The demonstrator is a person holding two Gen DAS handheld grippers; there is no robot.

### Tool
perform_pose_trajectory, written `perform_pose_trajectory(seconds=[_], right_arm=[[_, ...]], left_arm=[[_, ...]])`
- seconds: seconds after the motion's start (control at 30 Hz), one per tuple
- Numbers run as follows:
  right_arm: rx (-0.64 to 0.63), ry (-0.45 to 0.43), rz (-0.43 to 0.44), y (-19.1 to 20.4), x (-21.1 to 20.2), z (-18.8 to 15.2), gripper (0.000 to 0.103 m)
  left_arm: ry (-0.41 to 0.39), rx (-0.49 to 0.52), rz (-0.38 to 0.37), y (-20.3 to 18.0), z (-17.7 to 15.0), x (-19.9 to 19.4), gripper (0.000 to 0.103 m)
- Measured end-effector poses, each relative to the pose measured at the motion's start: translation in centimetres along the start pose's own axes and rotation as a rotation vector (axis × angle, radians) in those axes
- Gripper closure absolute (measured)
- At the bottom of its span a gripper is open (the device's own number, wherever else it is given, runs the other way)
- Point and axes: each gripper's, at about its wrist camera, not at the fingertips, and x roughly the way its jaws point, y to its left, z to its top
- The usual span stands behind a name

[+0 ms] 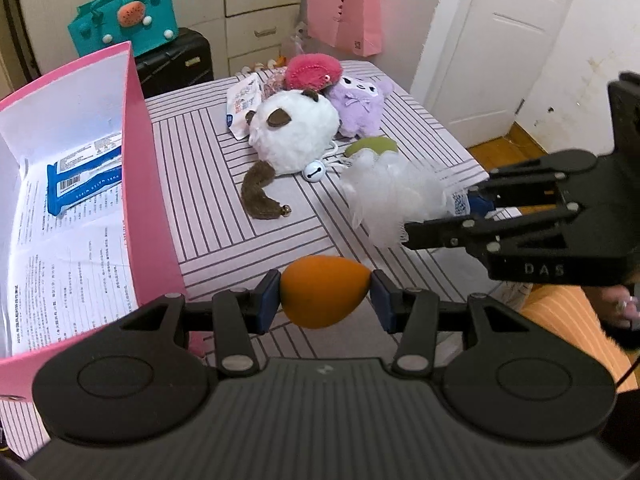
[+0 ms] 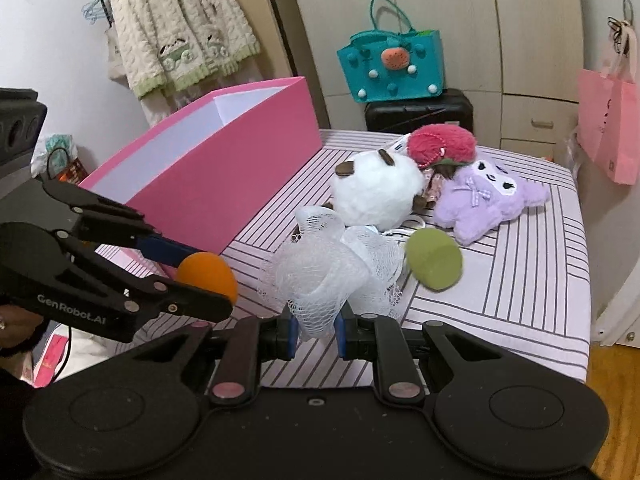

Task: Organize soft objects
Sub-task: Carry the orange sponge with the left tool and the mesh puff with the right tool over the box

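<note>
My left gripper [image 1: 325, 298] is shut on an orange egg-shaped sponge [image 1: 324, 291], held above the striped table beside the pink box [image 1: 138, 184]. From the right wrist view that sponge [image 2: 208, 274] shows between the left gripper's fingers. My right gripper [image 2: 317, 330] is shut on a white mesh bath pouf [image 2: 328, 276], which also shows at the right in the left wrist view as the pouf [image 1: 394, 196]. A green sponge [image 2: 434, 258] lies just past the pouf. Behind it sit a white plush [image 2: 376, 190], a purple plush [image 2: 486, 200] and a red plush [image 2: 442, 146].
The pink box holds a blue packet [image 1: 82, 184] on printed paper. A brown furry tail [image 1: 260, 196] and a wipes packet [image 1: 242, 106] lie on the table [image 1: 208, 208]. A teal bag [image 2: 392, 66] stands on a black case behind; a pink paper bag [image 1: 346, 14] hangs nearby.
</note>
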Motion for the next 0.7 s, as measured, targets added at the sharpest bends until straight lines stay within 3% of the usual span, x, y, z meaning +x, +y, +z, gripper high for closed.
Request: perform_pose_trajectory(seconds=[0.43,0.7], right_arm=[[-0.003,0.184,0.096,2.2,-0.3,1.4,0.082],[-0.058,0.227,0.095,4.4,-1.1,2.5,0.082]], left_arm=[[0.115,-0.008,-0.130,0.8,1.1,-1.6,0.056],[0.131,0.000,-0.123,1.7,0.7,-4.1,0.056]])
